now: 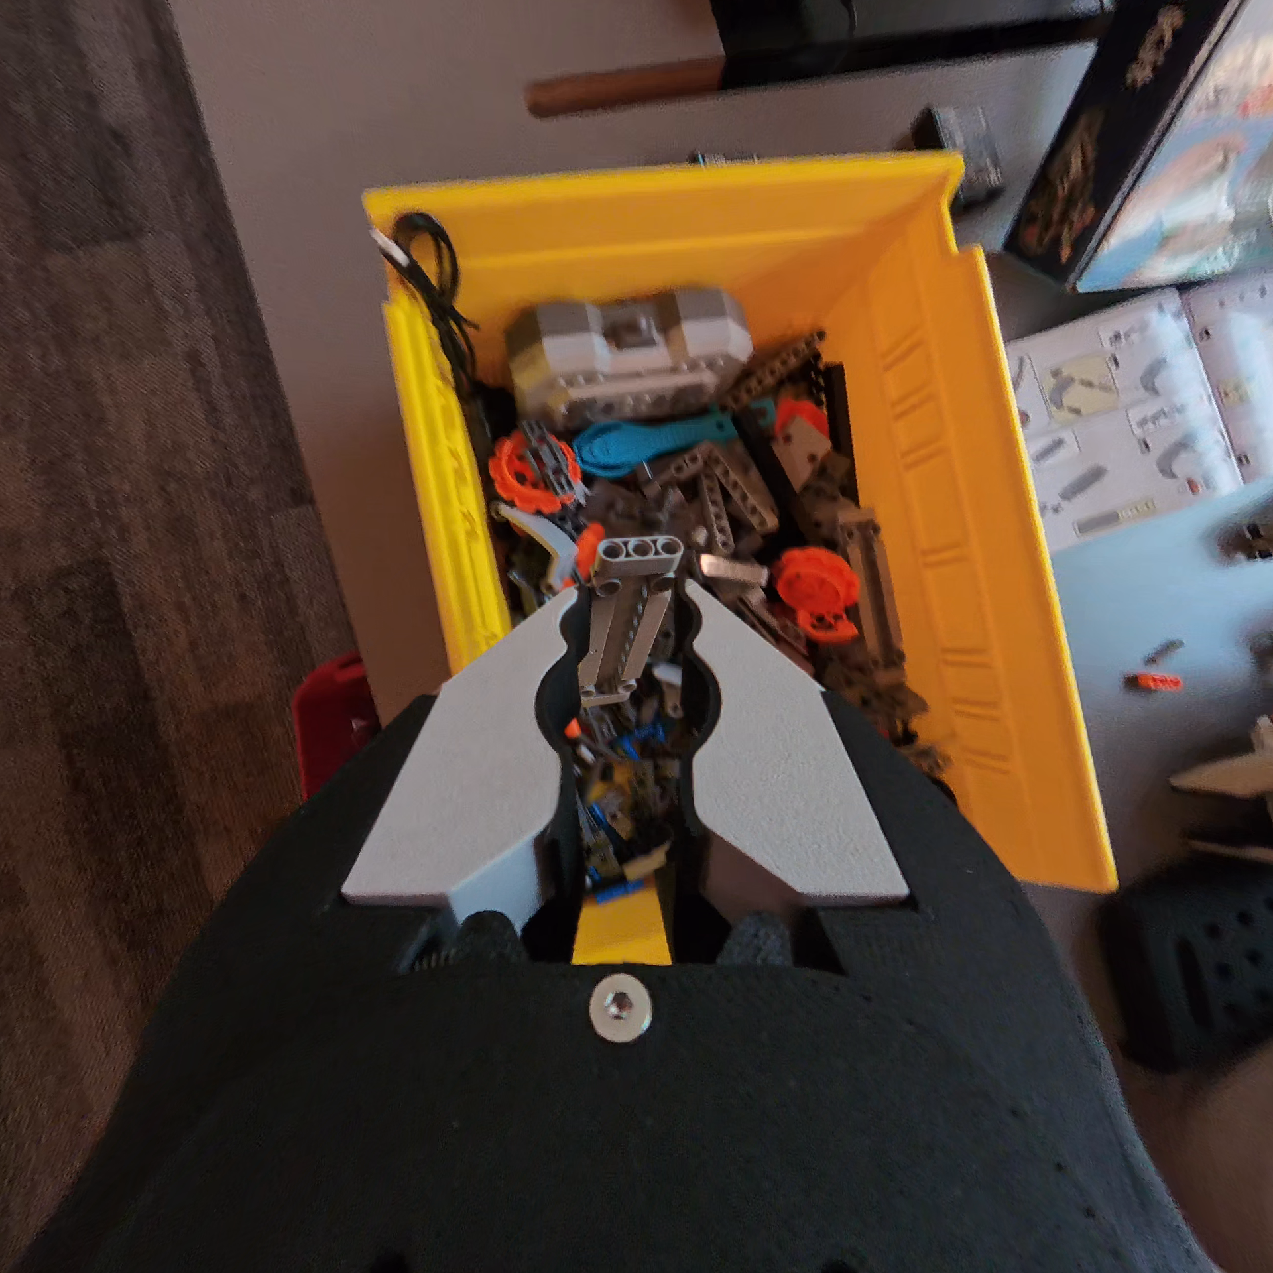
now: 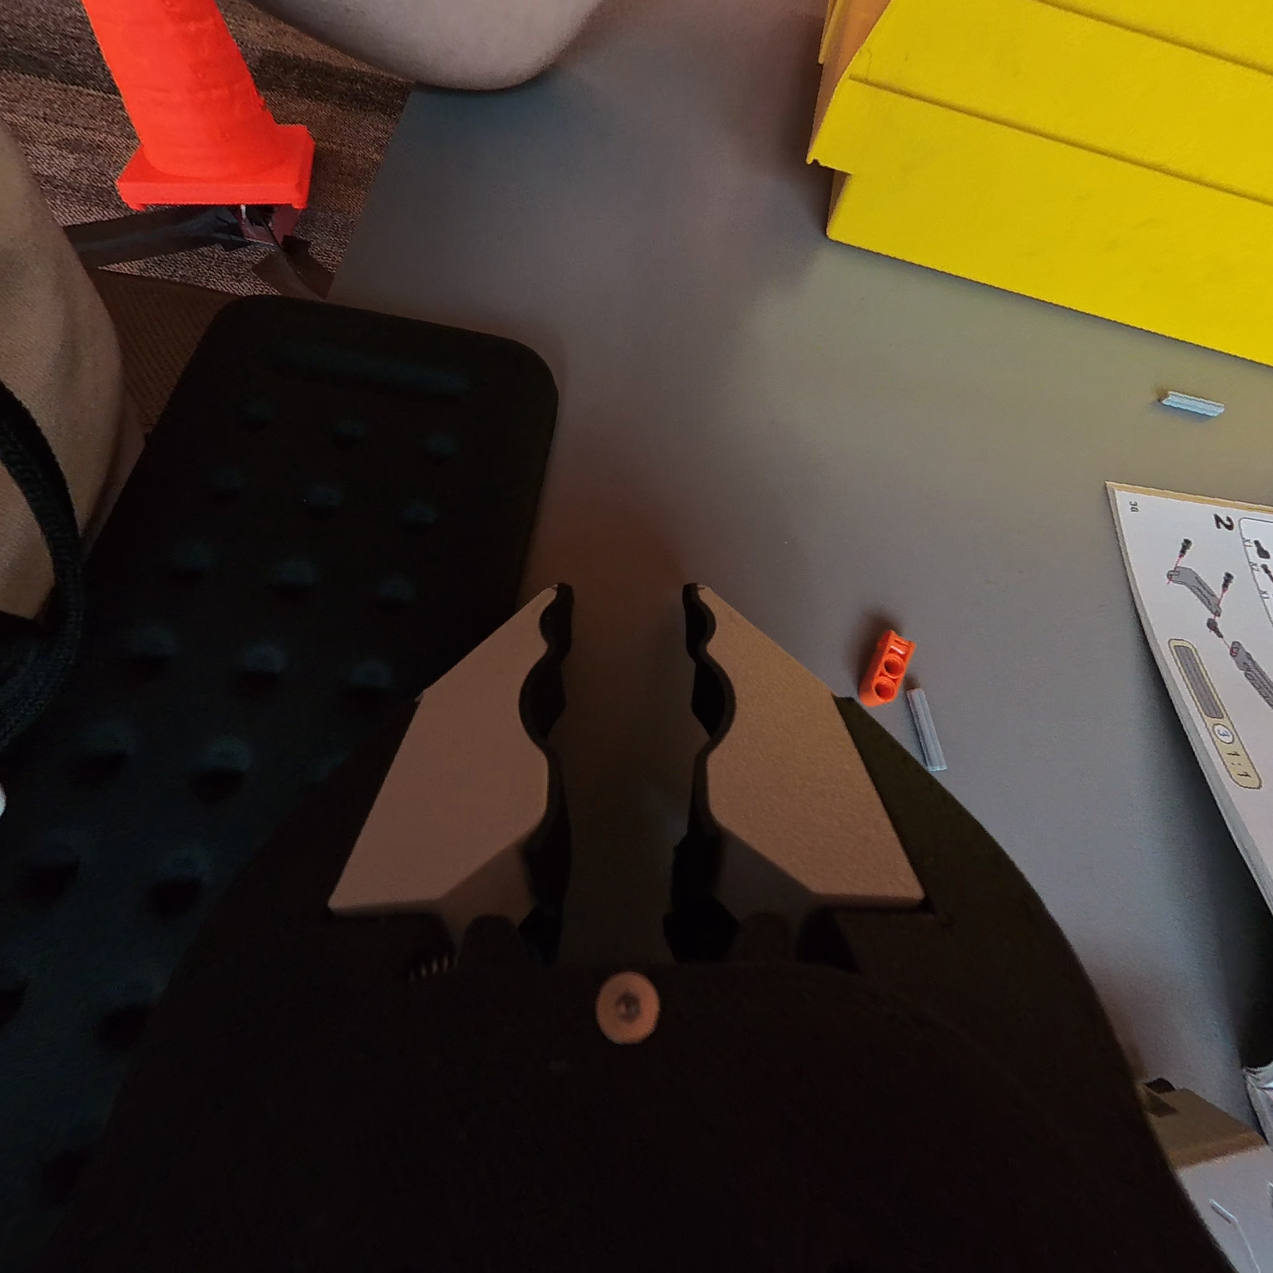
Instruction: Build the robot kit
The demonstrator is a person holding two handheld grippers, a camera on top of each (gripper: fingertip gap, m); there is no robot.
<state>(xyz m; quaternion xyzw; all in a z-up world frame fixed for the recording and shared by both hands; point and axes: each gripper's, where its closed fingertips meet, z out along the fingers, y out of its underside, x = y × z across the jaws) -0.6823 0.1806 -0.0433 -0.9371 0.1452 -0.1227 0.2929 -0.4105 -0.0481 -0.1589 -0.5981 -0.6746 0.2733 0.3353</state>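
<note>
My left gripper (image 1: 632, 594) is shut on a long grey beam with round holes (image 1: 623, 634) and holds it upright over an open yellow bin (image 1: 654, 207). The bin holds several loose building pieces: a big grey block (image 1: 627, 358), a blue flat piece (image 1: 640, 444) and orange wheels (image 1: 534, 468). My right gripper (image 2: 627, 592) is open and empty, low over the grey table (image 2: 689, 344). A small orange piece (image 2: 888, 668) and a short grey pin (image 2: 926, 727) lie just right of its right finger.
The yellow bin's side (image 2: 1033, 207) stands at the back right of the right wrist view. An instruction booklet (image 2: 1205, 654) lies at the right, a black perforated pad (image 2: 275, 551) at the left and an orange cone (image 2: 200, 117) on the carpet. A picture box (image 1: 1157, 138) leans behind the booklet (image 1: 1130, 413). Some 40 cm of space lies between my two pairs of fingers. My right gripper is the nearer one to the short grey pin (image 2: 926, 727): about 8 cm, against 35 cm. It is also in sight in the left wrist view (image 1: 1159, 647).
</note>
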